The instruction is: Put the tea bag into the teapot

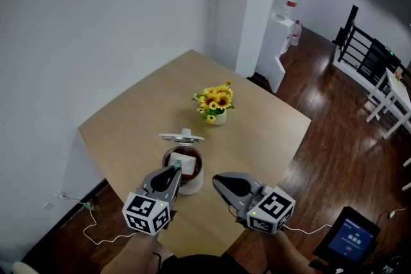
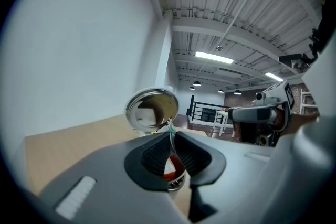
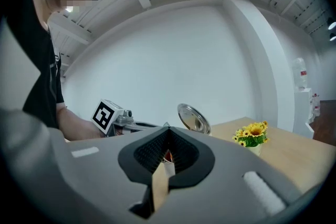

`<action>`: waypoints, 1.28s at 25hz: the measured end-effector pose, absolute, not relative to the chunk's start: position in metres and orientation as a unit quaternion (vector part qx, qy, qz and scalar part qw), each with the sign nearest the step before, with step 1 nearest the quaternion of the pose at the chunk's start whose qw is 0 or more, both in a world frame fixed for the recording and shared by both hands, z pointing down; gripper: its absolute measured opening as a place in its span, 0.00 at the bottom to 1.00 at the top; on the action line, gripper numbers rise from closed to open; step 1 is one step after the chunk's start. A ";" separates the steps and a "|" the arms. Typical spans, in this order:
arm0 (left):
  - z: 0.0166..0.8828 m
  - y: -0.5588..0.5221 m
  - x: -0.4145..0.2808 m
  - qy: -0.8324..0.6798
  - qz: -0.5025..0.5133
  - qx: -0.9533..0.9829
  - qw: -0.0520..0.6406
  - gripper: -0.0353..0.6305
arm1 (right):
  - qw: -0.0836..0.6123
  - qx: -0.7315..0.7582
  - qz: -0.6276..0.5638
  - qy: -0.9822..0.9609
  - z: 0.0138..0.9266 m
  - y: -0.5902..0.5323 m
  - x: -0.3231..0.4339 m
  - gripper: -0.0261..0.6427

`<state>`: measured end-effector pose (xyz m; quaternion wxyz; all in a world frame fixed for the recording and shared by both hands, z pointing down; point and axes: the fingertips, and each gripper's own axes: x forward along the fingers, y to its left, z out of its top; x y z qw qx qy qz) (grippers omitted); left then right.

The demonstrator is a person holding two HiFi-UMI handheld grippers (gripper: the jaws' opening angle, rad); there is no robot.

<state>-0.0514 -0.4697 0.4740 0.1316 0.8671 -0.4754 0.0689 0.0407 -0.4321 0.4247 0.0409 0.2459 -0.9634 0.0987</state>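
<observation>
Tea bag (image 1: 185, 163) hanging in open mouth of teapot (image 1: 195, 188), near edge of table (image 1: 141, 119); lid (image 1: 182, 137) tipped up on far side.
You are pinching its string (image 2: 170, 129) in left gripper (image 1: 176, 167), jaws closed on it, just above pot.
Right gripper (image 1: 217, 180) waiting just right of pot, jaws closed on tan strip (image 3: 159, 185), probably wrapper.
Judging: bag nearly in; lowering fully and releasing string remaining.

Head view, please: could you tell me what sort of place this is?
Probably an open-plan office or workshop rather than a home: a white water dispenser with a big clear bottle, a black metal railing, and a ribbed industrial ceiling with strip lights.
</observation>
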 end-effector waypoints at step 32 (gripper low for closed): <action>0.512 -0.500 -0.060 -0.477 0.166 0.849 0.156 0.19 | 0.035 0.264 0.127 -0.956 0.434 -0.448 0.049 0.04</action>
